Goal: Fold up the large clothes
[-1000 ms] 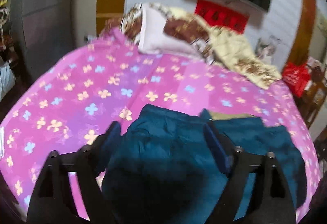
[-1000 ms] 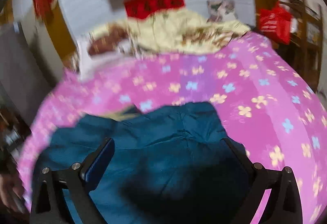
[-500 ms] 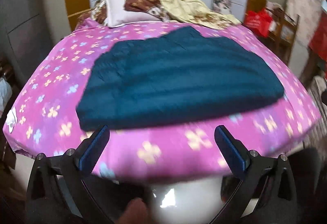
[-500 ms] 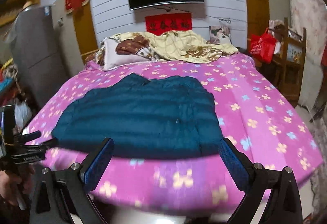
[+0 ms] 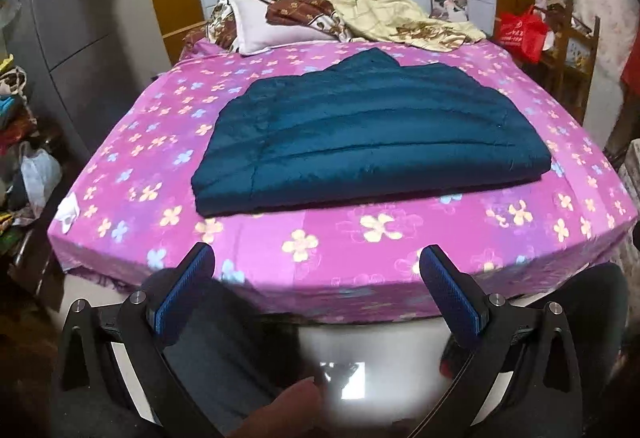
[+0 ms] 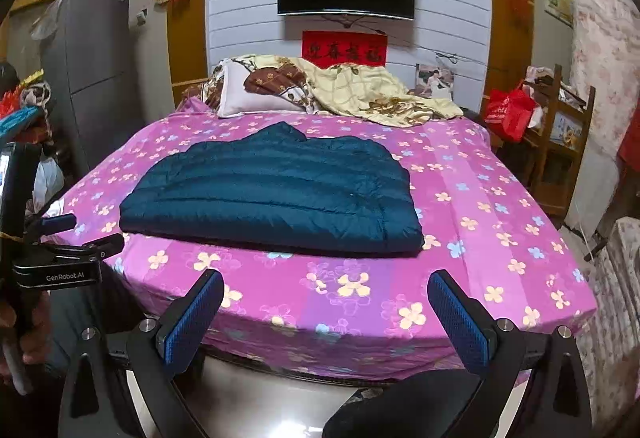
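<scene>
A dark teal quilted jacket (image 5: 368,134) (image 6: 276,194) lies folded flat in the middle of the bed, on the pink flowered sheet (image 5: 376,234) (image 6: 352,290). My left gripper (image 5: 316,258) hangs open off the bed's near edge, nothing between its blue pads. My right gripper (image 6: 326,286) also stands open and empty in front of the near edge, well short of the jacket. The left tool's body (image 6: 60,262) shows at the left side of the right wrist view, held by a hand (image 6: 24,338).
A white pillow (image 5: 272,26) and a crumpled cream-and-brown quilt (image 5: 380,18) lie at the head of the bed. A grey fridge (image 5: 60,38) and piled bags stand left. A red bag (image 6: 508,110) and a wooden rack (image 6: 560,142) stand right. Shiny floor (image 5: 340,370) lies below.
Both grippers have pulled back from right over the jacket to beyond the bed's near edge. The whole folded jacket and the room came into view. The left jaws opened wider.
</scene>
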Available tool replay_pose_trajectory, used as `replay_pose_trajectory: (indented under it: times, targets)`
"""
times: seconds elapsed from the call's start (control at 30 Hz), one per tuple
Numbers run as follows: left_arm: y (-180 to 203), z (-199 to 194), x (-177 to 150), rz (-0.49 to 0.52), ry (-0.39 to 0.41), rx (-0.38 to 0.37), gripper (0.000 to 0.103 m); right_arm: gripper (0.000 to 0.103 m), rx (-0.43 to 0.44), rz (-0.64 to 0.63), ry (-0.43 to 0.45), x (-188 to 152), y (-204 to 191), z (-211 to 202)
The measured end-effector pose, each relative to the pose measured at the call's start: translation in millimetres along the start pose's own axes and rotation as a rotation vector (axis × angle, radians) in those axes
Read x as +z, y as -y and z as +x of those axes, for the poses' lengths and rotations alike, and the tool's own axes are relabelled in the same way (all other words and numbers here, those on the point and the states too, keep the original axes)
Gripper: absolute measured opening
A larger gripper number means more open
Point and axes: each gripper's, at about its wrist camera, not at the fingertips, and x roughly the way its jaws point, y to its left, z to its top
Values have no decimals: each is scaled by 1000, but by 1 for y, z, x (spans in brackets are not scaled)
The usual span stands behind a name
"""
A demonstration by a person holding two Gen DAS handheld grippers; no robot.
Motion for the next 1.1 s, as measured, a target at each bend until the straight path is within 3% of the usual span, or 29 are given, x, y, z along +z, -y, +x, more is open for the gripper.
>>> replay_pose_trajectory:
  times: [0.1,0.47,1.1]
  targets:
    - [6,-6,-4,7,4,25,103,101,8,8,-1,-1,1,-3]
    - [16,-20,-5,36,26,-26,103,101,-7,-4,13,-3,1,-15]
    - [13,-11,-4,15,-6,-45,103,101,-1,-12,0,0,-5,-10]
